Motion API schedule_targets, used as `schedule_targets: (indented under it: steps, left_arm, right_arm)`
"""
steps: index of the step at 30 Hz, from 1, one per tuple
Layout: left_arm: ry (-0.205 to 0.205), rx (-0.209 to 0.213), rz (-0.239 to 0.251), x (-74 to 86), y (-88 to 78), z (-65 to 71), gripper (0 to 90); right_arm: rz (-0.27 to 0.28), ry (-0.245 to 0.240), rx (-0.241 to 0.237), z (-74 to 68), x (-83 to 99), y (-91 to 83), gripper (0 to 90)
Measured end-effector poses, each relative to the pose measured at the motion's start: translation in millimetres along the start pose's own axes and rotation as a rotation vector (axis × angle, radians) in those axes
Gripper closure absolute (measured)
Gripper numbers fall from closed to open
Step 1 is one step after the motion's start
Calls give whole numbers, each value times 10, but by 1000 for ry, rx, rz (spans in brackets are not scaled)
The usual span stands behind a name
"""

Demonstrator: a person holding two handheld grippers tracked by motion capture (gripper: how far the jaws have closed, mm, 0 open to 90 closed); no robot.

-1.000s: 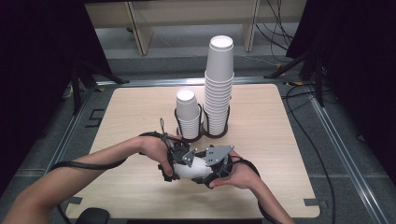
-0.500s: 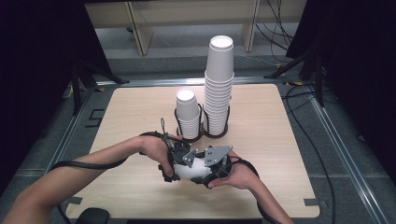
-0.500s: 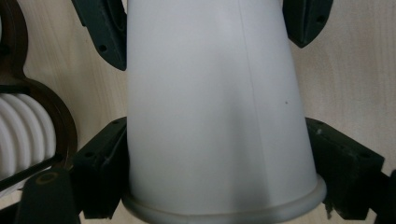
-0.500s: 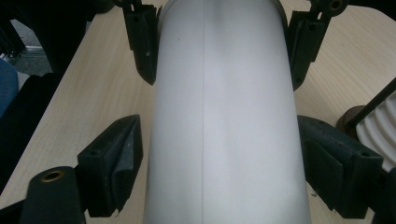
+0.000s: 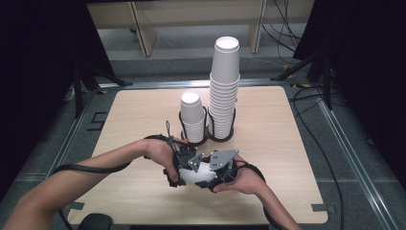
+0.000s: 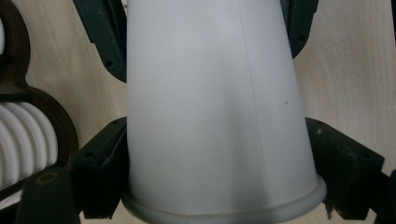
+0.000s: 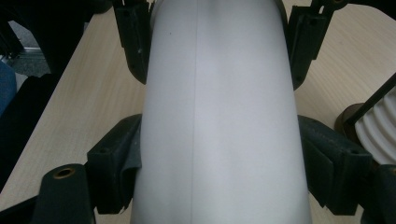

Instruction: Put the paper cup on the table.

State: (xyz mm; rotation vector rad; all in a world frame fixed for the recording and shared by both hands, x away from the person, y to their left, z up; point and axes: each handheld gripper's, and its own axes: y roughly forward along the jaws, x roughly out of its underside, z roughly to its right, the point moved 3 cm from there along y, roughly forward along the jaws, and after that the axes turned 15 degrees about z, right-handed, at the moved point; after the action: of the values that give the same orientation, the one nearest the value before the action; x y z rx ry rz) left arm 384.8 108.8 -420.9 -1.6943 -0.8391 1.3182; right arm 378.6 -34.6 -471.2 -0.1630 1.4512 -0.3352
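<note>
White paper is what is gripped here: a single cup (image 5: 195, 175) is held lying level just above the near part of the desk (image 5: 287, 158), clamped at one end by the left tool (image 5: 178, 168) and at the other by the right tool (image 5: 221, 176), whose jaws have just been closing onto it, probably so it can be pulled apart from a nested one. Bare wood is left to both sides, while the short stack (image 5: 192, 117) and tall stack (image 5: 224, 86) in their holder (image 5: 207, 139) stand near behind.

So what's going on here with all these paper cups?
A person holds one white paper cup lying sideways just above the table, between two hand-held grippers. The left gripper is clamped on it, and the right gripper has just been closing on it. Behind, two cup stacks stand in a dark holder.
</note>
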Motion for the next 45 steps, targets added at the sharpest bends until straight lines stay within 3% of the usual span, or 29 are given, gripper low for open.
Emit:
schedule_targets:
  steps: [9, 14, 16, 25, 26, 35, 38, 39, 41, 45]
  left_arm:
    - [-7, 6, 2, -3, -2, 10, 162]
    - [-19, 19, 18, -1, 4, 32, 161]
    - [-12, 9, 27, 3, 17, 39, 160]
    - [-22, 20, 38, 20, 28, 65, 161]
    - [-24, 19, 39, 22, 30, 68, 162]
    - [-8, 18, 42, 20, 29, 67, 155]
    - [-1, 25, 64, 32, 38, 81, 137]
    - [-16, 18, 90, 37, 48, 100, 120]
    - [-1, 1, 109, 47, 27, 99, 64]
    - [-36, -64, 192, 68, -71, 67, 6]
  right_arm:
    - [1, 19, -11, -10, 5, -1, 235]
    - [7, 2, -22, -14, 12, -13, 242]
    - [-1, 20, -23, -29, 22, -19, 244]
    - [3, -14, -34, -32, 28, -9, 247]
    - [-2, 3, -29, -43, 33, -12, 247]
    - [1, 8, -21, -66, 43, -16, 244]
    - [0, 12, -22, -82, 49, -24, 244]
    - [-6, 14, -21, -91, 52, -28, 244]
    - [-21, -16, -26, -95, 62, -38, 244]
    - [-36, -3, -2, -120, 120, -86, 243]
